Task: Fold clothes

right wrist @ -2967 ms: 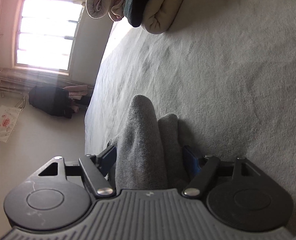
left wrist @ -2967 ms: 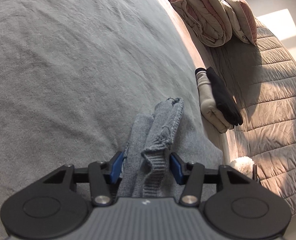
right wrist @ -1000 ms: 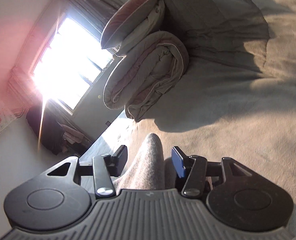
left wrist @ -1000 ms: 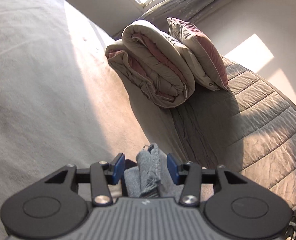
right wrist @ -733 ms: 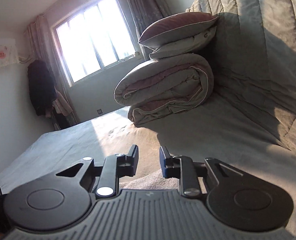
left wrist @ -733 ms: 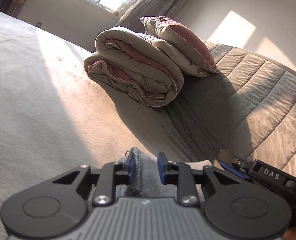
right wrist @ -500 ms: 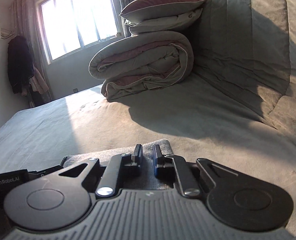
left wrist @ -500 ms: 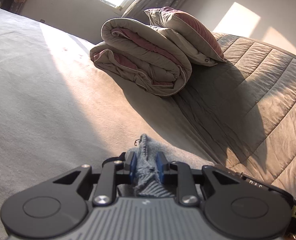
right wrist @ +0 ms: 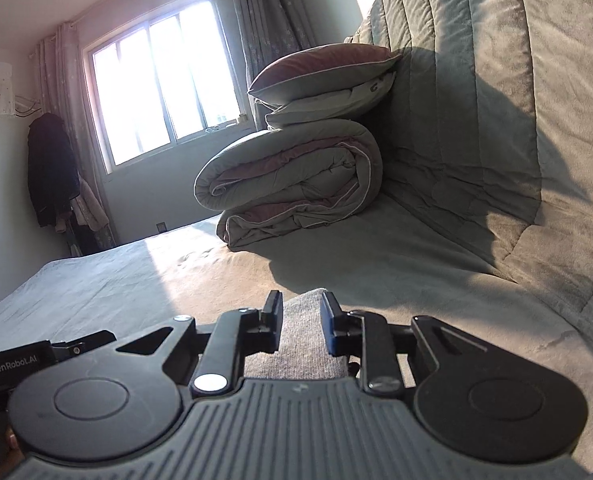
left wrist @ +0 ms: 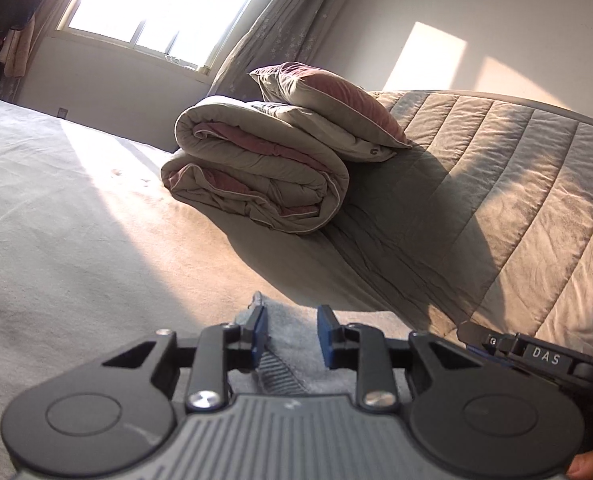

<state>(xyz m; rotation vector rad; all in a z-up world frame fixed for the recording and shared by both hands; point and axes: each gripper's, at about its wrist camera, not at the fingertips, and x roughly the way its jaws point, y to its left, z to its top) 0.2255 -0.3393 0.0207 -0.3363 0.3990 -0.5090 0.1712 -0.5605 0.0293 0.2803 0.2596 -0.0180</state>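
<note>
Both grippers sit low, side by side, pointing the same way. The left gripper (left wrist: 291,336) has its fingers parted, a clear gap between the blue pads. The right gripper (right wrist: 302,322) is likewise spread apart.

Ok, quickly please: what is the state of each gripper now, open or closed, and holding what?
Left gripper: open, gray knit garment lies between its fingers, not clamped.
Right gripper: open, over the same garment, not gripping it.
</note>
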